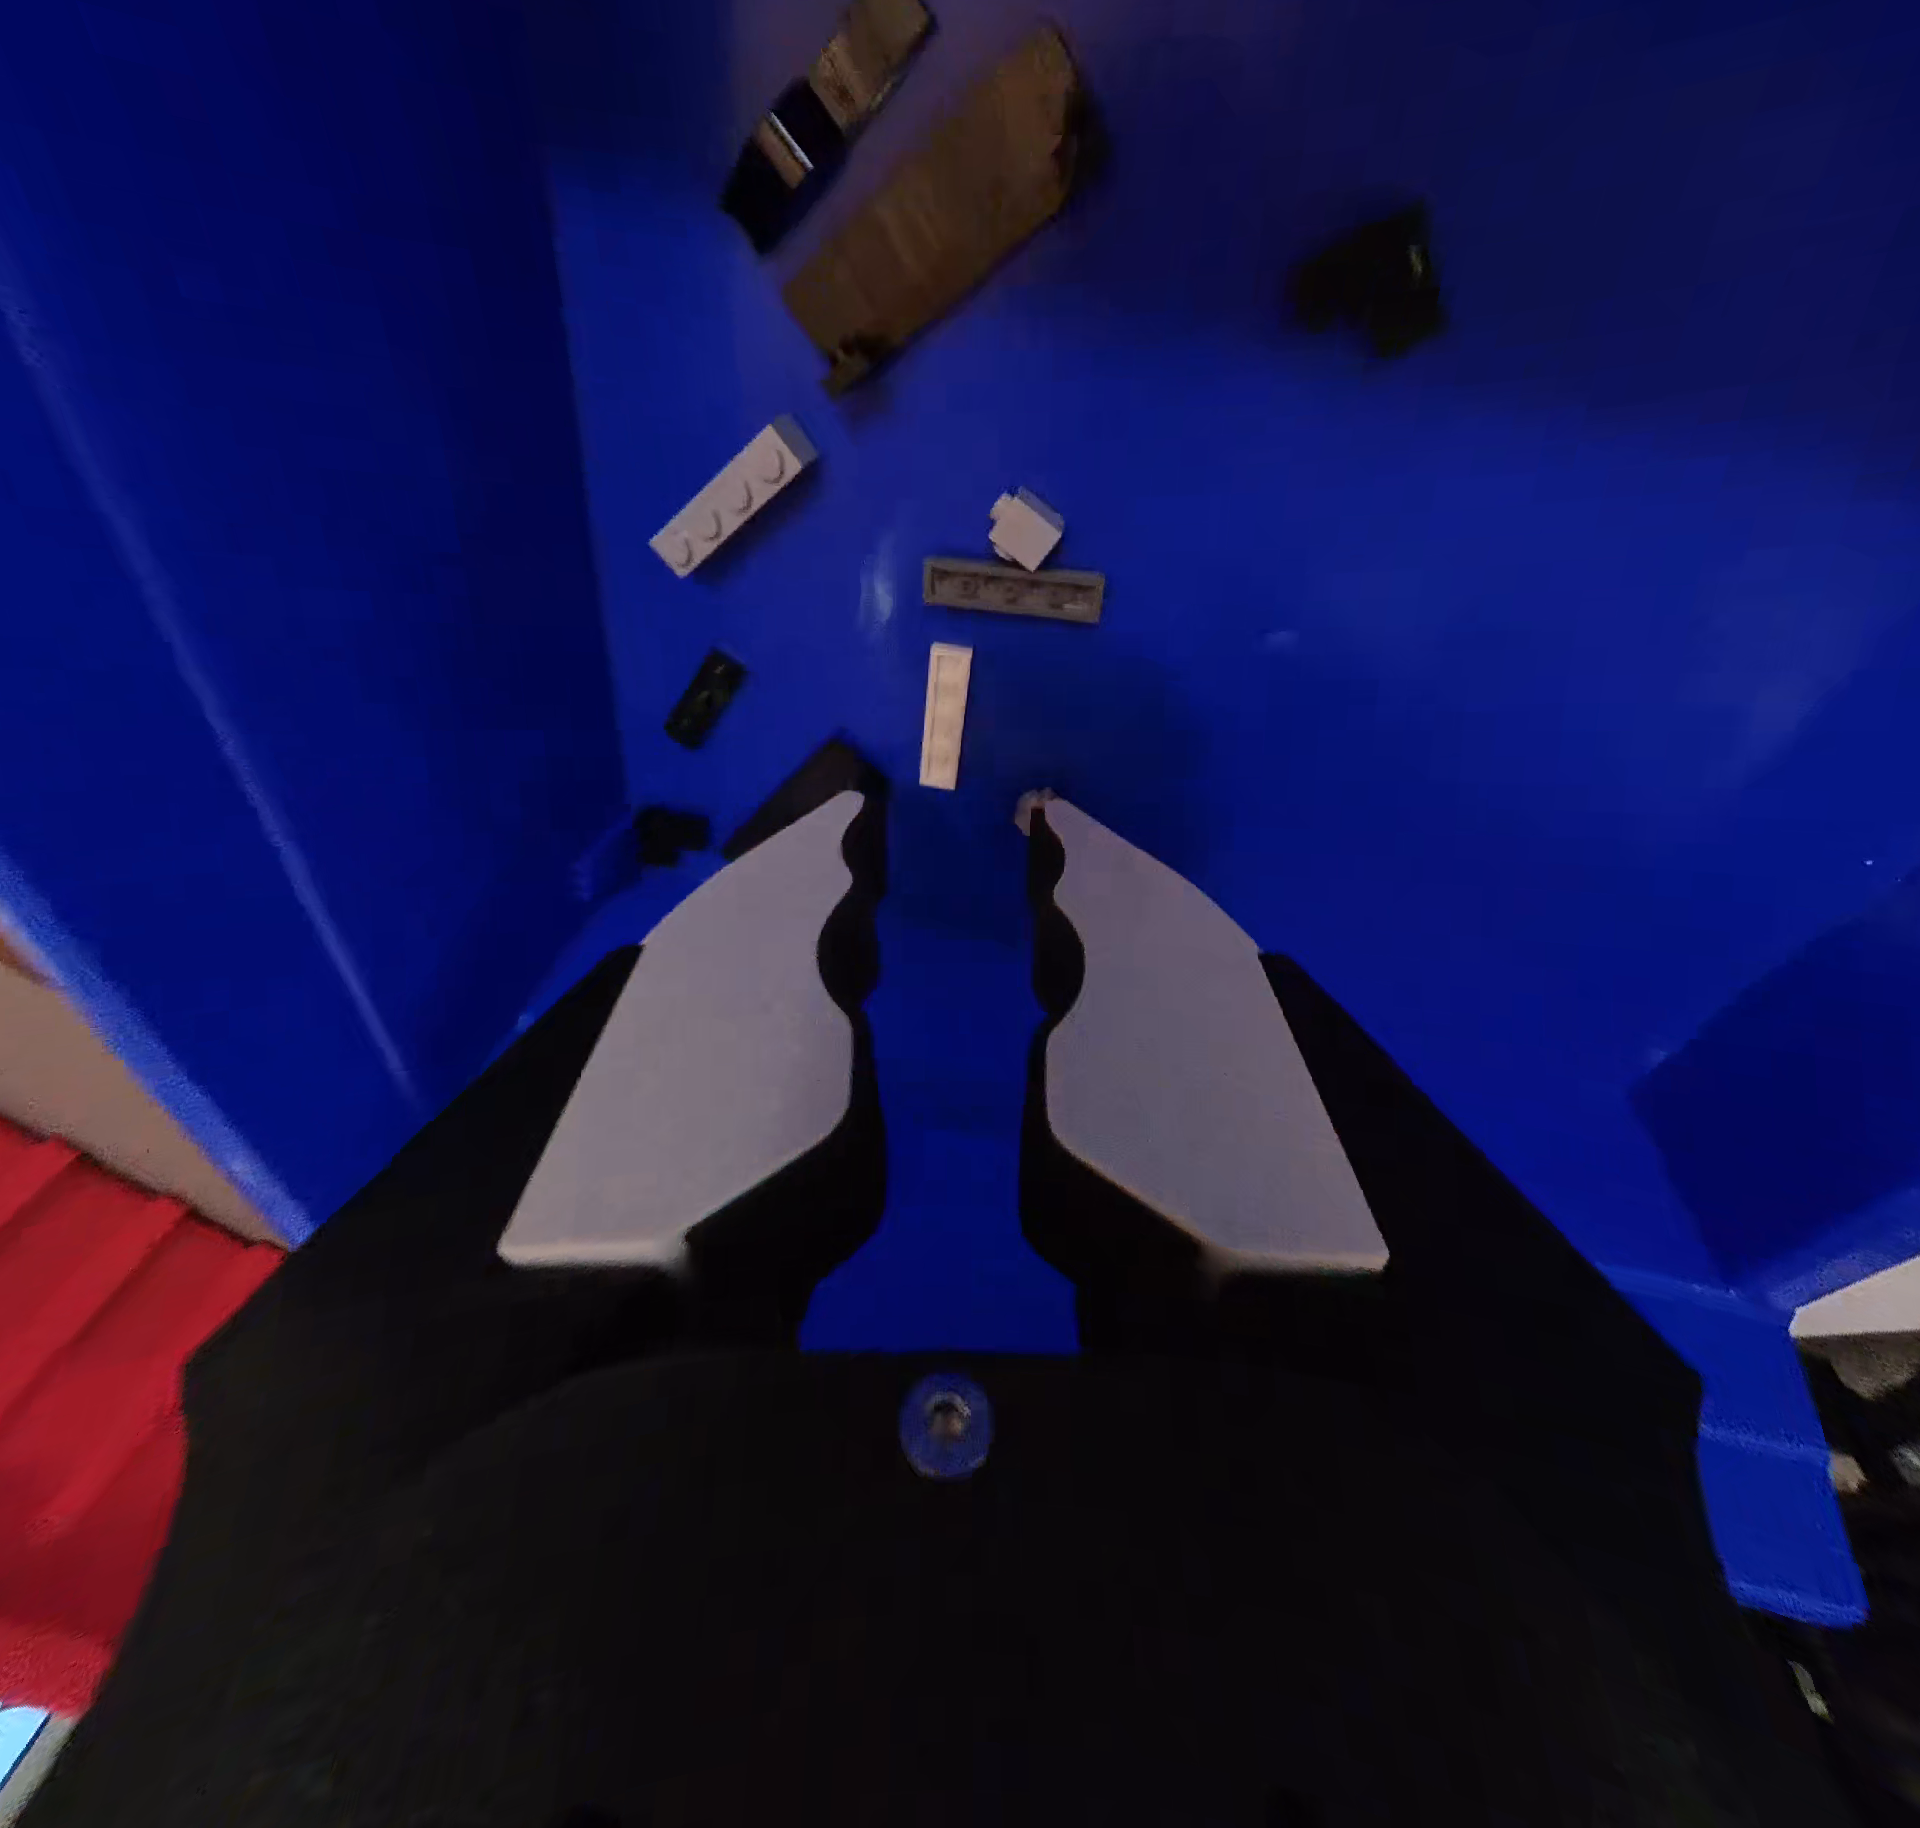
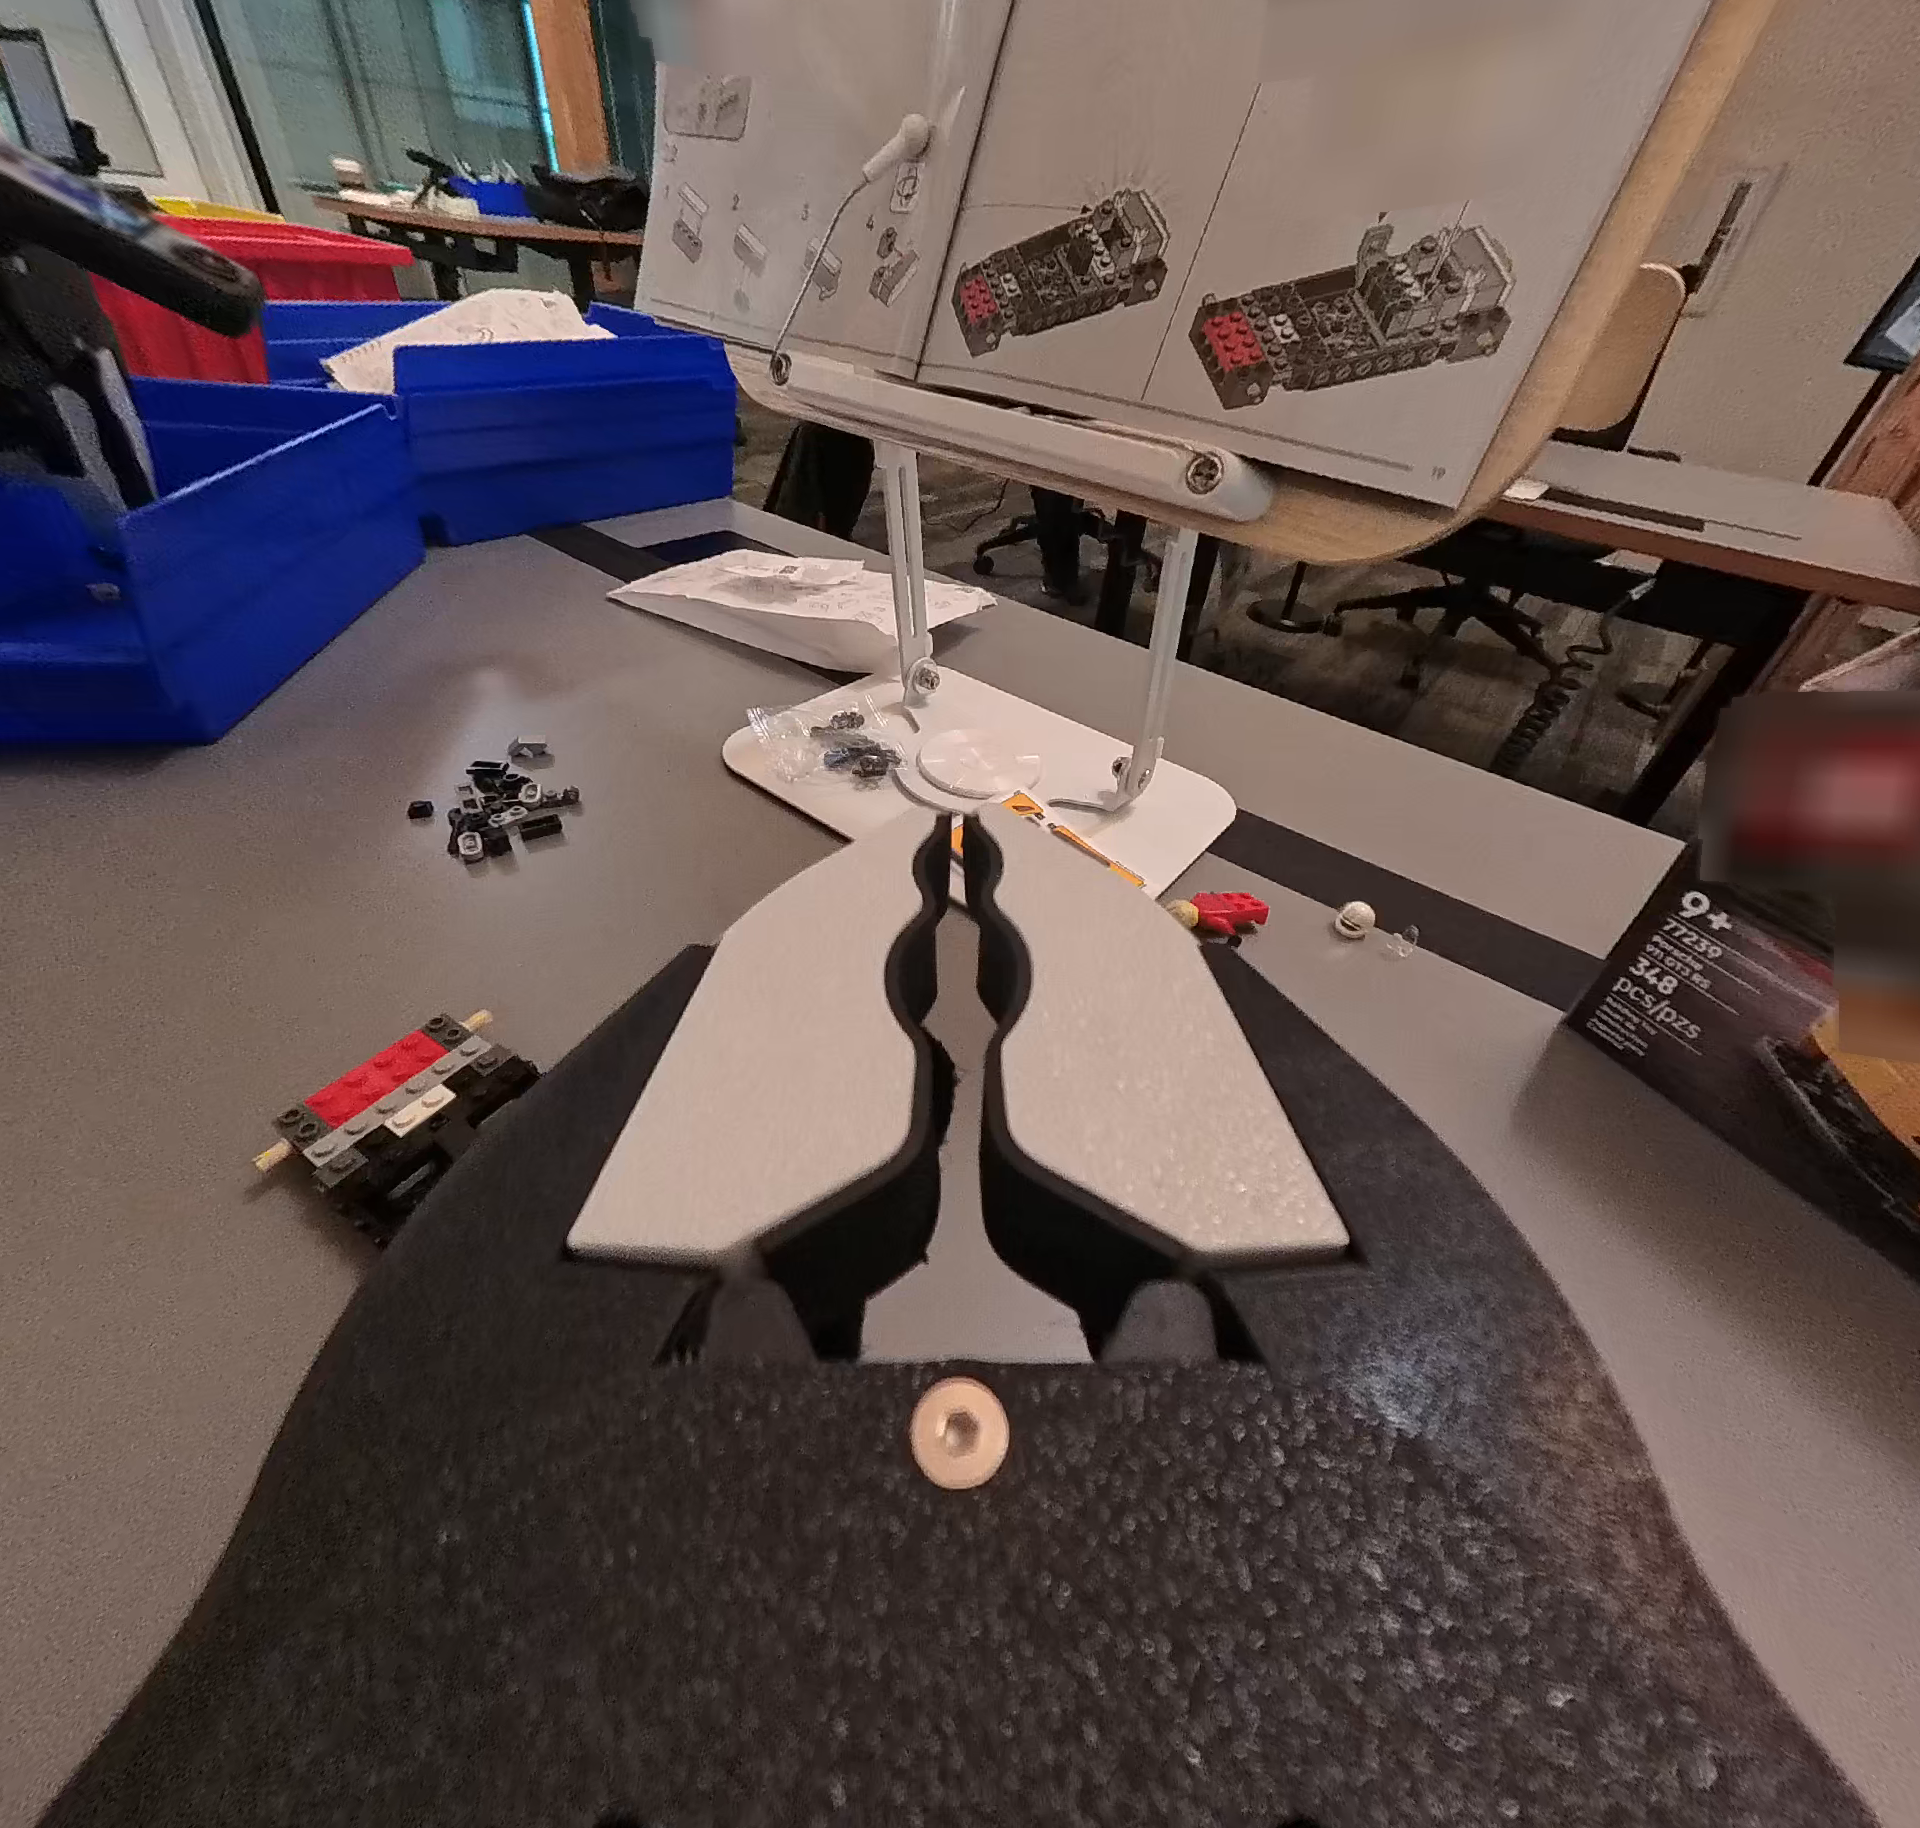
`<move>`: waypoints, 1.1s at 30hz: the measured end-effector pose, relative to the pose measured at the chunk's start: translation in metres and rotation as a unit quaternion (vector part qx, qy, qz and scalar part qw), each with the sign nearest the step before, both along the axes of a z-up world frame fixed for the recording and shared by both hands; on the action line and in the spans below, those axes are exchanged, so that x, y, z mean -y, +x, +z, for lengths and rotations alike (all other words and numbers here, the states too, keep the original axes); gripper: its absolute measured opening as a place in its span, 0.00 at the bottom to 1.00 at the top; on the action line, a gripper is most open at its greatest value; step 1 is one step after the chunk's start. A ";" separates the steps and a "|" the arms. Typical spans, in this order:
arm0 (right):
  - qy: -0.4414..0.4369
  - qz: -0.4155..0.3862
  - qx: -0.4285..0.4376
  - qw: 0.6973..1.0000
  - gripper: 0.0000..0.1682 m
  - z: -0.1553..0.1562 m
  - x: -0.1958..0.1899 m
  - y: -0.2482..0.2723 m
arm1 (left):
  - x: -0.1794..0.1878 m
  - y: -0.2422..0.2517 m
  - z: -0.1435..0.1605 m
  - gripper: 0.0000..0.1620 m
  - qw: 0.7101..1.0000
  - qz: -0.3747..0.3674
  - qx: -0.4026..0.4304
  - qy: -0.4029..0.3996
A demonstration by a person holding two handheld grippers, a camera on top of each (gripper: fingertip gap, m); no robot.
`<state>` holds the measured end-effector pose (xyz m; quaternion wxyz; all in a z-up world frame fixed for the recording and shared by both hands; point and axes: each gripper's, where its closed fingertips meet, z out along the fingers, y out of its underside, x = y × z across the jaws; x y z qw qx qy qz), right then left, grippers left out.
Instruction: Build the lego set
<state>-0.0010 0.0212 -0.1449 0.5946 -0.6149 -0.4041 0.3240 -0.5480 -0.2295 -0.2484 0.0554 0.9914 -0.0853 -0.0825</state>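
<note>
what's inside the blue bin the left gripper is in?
Loose pieces on the blue bin floor: light grey plate, dark grey plate, white plate, small grey brick, several black and brown parts. The left gripper hides whatever lies beneath it.

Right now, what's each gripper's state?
Left gripper: open, empty, inside the blue bin above loose bricks.
Right gripper: shut, nothing visible between the fingers.

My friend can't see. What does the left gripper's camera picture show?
The open left gripper reaches into a blue bin, holding nothing. Loose Lego pieces lie ahead: a light grey studded plate, a small white strip, a dark grey plate and a long brown piece.
</note>
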 end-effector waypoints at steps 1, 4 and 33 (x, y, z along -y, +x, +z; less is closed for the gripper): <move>-0.003 0.001 0.001 1.000 0.01 -0.001 -0.001 0.000 | -0.001 -0.001 -0.004 0.17 1.000 -0.001 0.007 -0.005; -0.010 0.003 0.003 1.000 0.01 -0.005 -0.002 0.000 | -0.003 -0.004 -0.015 0.18 1.000 0.000 0.019 -0.015; 0.020 0.068 -0.005 0.997 0.02 0.011 0.031 -0.016 | -0.031 0.283 0.209 0.05 0.584 -0.267 0.576 0.505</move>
